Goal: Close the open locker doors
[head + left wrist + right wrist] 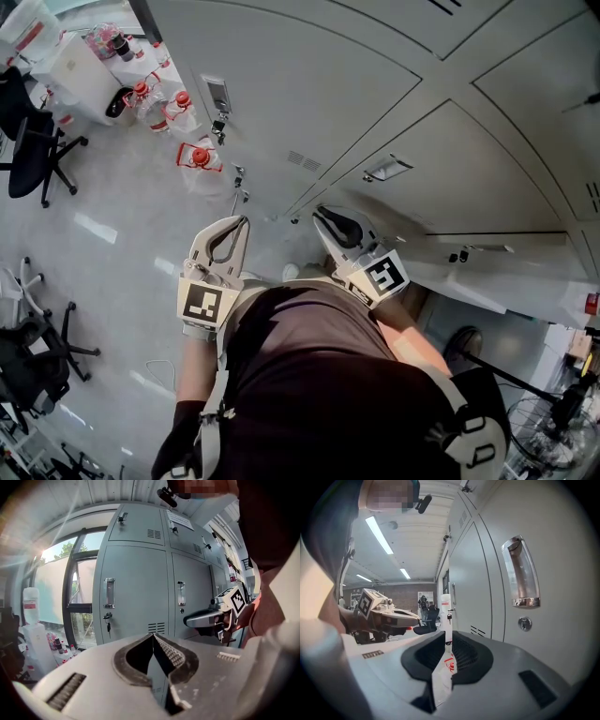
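I hold my left gripper (152,637) and right gripper (446,637) out side by side, each with its jaws pressed together on nothing. A bank of grey lockers (375,103) stands right in front of me. My right gripper is near a door with a clear handle (521,573) and a keyhole (524,623).

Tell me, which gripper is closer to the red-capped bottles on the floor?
Left. The left gripper is on the side of the red-capped bottles; the right gripper is farther over, beside the lockers.
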{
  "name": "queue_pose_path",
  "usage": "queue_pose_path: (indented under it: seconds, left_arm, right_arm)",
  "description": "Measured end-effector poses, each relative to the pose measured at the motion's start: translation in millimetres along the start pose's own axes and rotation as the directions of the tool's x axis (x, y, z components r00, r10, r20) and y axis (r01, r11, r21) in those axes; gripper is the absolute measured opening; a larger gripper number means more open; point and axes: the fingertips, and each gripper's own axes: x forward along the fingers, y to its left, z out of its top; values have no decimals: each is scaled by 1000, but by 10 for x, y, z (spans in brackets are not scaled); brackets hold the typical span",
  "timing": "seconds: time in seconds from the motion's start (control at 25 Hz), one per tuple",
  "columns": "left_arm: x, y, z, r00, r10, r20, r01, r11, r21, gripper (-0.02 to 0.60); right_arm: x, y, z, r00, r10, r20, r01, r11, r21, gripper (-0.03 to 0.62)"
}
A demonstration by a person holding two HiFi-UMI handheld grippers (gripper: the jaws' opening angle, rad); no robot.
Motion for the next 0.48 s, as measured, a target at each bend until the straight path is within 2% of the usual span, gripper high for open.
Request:
queue_pose_path:
  seconds: [0.48]
  left_arm:
    - [-192, 72, -70, 999, 40, -14, -40, 999, -15, 9]
  right_arm:
    - [159, 184, 18, 998, 57, -12, -57, 998, -5, 55]
